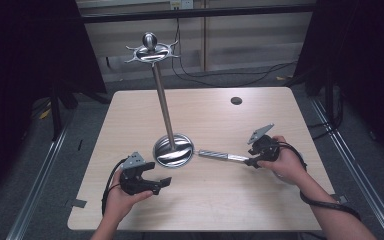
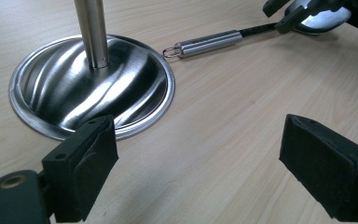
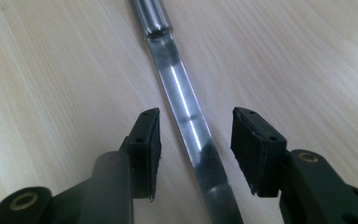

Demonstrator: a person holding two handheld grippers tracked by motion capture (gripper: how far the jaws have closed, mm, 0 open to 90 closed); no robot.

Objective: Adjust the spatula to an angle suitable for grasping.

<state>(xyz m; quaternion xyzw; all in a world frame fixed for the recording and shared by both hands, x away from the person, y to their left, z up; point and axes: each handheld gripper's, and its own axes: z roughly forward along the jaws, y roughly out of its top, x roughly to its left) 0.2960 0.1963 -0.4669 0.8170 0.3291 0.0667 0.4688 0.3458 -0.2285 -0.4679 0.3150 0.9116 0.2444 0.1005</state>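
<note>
A light wooden tabletop carries a polished metal stand. Its round dished base sits slightly left of centre, toward the near edge. A slim pole rises from the base to a crown of curved hooks topped by a ball; all hooks appear bare.

A steel utensil lies flat to the right of the base. In the left gripper view its cylindrical handle ends in a small hanging ring lying just beside the base rim; whether they touch cannot be told. Its far end is a shiny rounded part, probably a spoon or ladle bowl, though it is largely hidden behind the right tool.

The left tool, held in the left hand, sits near the front left of the base, released, jaws wide apart with nothing between them. In its own view the pads frame bare wood, the left one overlapping the base's near rim.

The right tool, held in the right hand, is at the utensil's thin flat shank. In the right gripper view its jaws stand apart on either side of the shank, a gap showing on both sides; the tool is released, straddling but not clamping. A round hole marks the tabletop's far right.
</note>
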